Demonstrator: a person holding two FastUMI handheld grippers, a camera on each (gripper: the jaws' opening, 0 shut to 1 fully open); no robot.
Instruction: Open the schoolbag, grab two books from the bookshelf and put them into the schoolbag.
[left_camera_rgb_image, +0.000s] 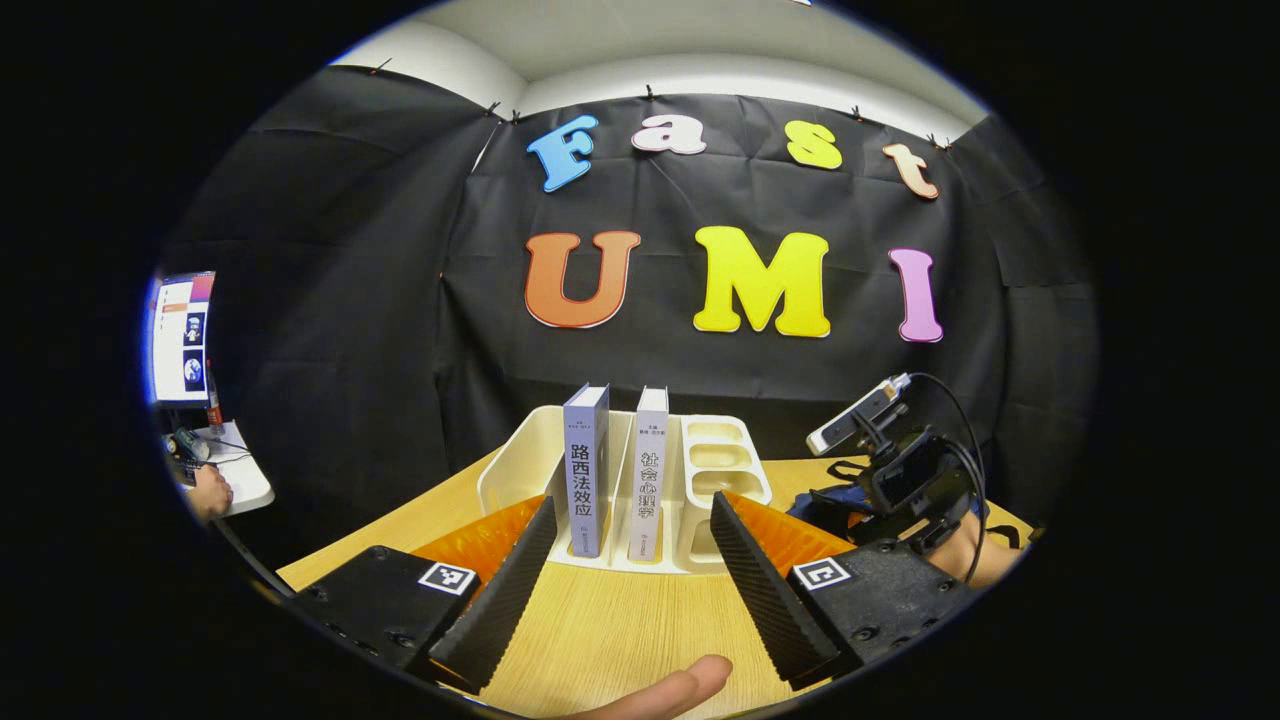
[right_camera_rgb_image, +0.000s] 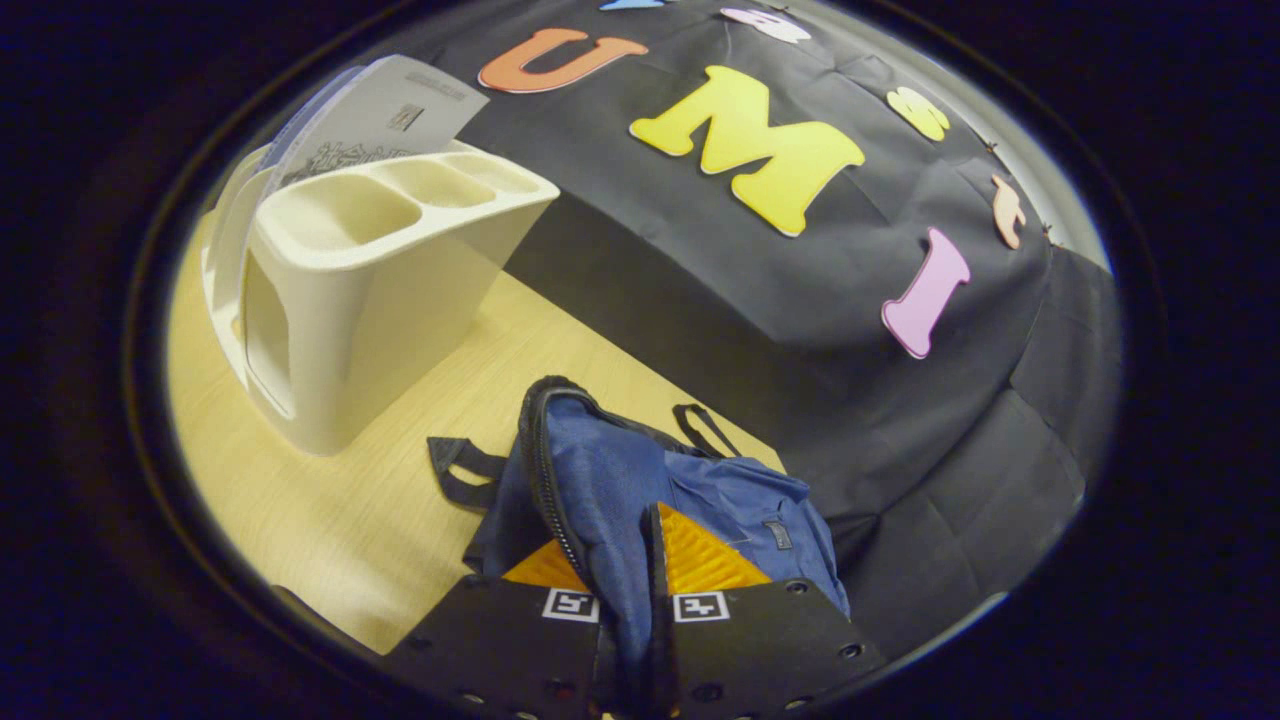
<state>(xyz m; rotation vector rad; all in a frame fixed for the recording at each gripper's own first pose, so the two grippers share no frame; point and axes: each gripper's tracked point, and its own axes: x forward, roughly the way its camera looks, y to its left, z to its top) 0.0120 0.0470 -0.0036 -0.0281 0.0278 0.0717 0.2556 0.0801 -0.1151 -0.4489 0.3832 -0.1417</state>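
The worktop (left_camera_rgb_image: 620, 625) is carrying a cream bookshelf (left_camera_rgb_image: 520, 450) that is holding 2 upright books (left_camera_rgb_image: 588, 468), both waiting to be taken. The schoolbag (right_camera_rgb_image: 640, 480) is lying beside it. The right gripper (right_camera_rgb_image: 628, 560) is pinching its fabric, probably to open it. The left gripper (left_camera_rgb_image: 630, 560) is spread, facing the books.

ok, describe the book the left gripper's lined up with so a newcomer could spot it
Find the cream bookshelf on the wooden table, against the black wall. Two books stand upright in it, side by side. It is the left book, straight ahead of the open left gripper: bluish-grey spine, taller and thicker than its white neighbour.
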